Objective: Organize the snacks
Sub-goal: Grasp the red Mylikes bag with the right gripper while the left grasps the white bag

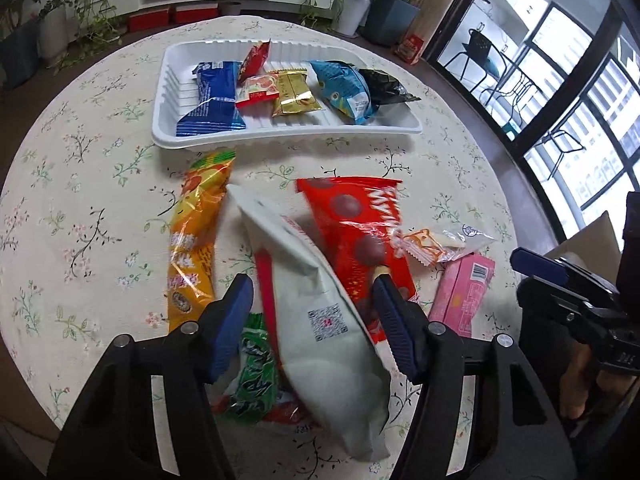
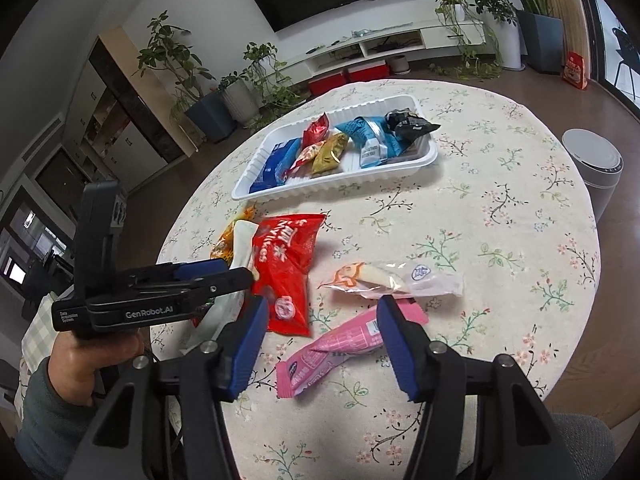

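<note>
- Left wrist view: the left gripper is seen at six o'clock with its blue pads spread wide; a white pouch lies between them, and whether either pad touches it cannot be told.
- Under the white pouch, at about seven o'clock, a green packet is partly covered.
- An orange packet is laid lengthwise at nine o'clock of the pouch, and a red bag printed with brown balls at two o'clock of it, its near edge tucked beneath the pouch.
- At three o'clock of the red bag, a clear wrapper with an orange end is found, with a pink packet just nearer.
- The right gripper is seen at the frame's three o'clock edge; its opening cannot be judged from this view.
- At twelve o'clock, a white tray is set on the flowered tablecloth; held in it are a dark blue packet, a small red packet, a red-and-white packet, a gold packet, a light blue packet and a black packet.
- Right wrist view: the right gripper is shown wide open and empty, poised over the pink packet.
- Beyond it, the clear wrapper is seen at twelve o'clock, the tray farther off.
</note>
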The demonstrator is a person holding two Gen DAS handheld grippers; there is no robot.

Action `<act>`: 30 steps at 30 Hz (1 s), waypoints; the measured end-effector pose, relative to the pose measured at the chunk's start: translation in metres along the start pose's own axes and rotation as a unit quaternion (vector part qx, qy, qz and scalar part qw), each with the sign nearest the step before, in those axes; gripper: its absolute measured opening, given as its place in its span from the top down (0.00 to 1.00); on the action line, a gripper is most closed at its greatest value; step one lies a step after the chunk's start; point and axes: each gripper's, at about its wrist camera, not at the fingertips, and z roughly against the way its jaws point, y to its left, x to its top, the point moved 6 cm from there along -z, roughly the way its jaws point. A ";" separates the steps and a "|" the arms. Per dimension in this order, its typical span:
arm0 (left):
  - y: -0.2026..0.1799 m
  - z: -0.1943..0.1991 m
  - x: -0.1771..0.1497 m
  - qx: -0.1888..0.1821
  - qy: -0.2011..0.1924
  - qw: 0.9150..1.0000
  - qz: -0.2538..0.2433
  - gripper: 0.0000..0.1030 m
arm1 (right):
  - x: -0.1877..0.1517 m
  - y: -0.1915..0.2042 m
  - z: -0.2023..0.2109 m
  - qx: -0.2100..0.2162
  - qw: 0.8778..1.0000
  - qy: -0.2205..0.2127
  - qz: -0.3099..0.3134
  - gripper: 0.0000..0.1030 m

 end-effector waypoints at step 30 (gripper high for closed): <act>0.000 -0.029 -0.008 0.035 0.064 0.995 -0.066 0.53 | 0.011 0.040 -0.068 -0.050 0.994 0.080 0.056 0.41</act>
